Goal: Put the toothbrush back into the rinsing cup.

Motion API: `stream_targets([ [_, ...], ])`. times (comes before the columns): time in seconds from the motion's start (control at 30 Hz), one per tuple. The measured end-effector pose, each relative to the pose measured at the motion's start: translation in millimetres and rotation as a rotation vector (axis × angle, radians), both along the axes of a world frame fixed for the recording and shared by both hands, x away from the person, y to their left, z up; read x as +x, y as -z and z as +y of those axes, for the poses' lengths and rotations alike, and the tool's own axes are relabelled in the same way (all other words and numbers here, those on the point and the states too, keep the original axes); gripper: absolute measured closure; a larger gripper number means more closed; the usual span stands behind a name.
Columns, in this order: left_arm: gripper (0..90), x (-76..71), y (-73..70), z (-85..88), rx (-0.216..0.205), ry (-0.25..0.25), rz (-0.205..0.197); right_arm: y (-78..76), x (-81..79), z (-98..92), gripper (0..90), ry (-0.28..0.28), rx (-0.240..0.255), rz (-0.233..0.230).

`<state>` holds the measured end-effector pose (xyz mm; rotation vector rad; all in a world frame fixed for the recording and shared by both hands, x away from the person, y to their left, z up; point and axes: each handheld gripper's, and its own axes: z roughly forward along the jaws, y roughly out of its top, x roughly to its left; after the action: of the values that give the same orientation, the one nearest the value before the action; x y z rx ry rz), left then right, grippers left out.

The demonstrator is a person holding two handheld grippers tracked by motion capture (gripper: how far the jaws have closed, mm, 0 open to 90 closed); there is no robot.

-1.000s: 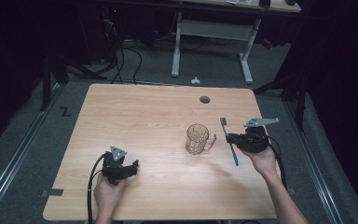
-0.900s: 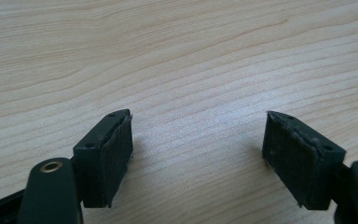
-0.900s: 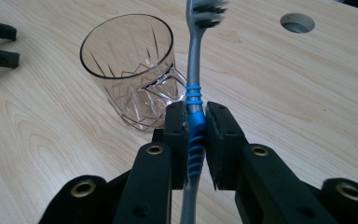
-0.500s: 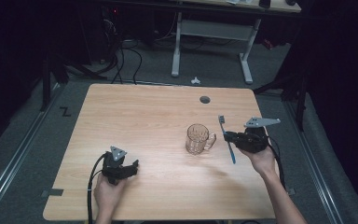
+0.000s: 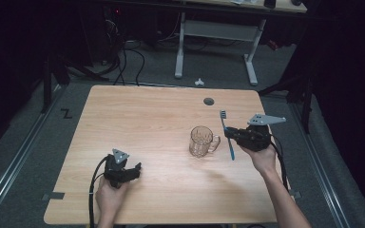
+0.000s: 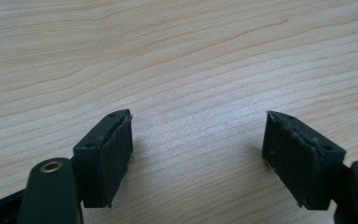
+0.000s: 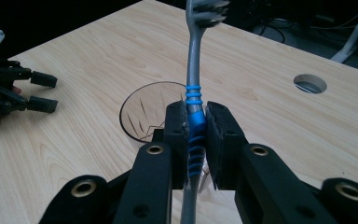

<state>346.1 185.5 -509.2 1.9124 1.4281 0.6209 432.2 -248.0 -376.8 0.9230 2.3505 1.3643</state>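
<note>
Since a second ago I have carried the toothbrush (image 5: 227, 133) a little toward the glass mug (image 5: 202, 141); it was farther off to the mug's right, and now it hangs just beside the handle, lifted off the desk (image 5: 147, 118). I read this as the approach to dropping the brush into the mug, with the drop itself not yet made.

My right gripper (image 7: 196, 135) has its fingers clamped on the blue ribbed grip of the handle. The brush's long axis runs steeply tilted: bristle head up and leaning away from me, tail end down toward the desk.

My left gripper (image 6: 198, 156) rests low over bare wood near the front edge, fingers apart and holding nothing, well apart from the mug.
</note>
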Motion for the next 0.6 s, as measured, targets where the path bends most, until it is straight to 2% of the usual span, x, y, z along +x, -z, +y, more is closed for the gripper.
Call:
stream_targets([
  [0.6,24.9,0.0,0.0,0.0,-0.001,0.000,0.000,-13.6,12.2,11.8,79.6,0.010,0.021,-0.024],
])
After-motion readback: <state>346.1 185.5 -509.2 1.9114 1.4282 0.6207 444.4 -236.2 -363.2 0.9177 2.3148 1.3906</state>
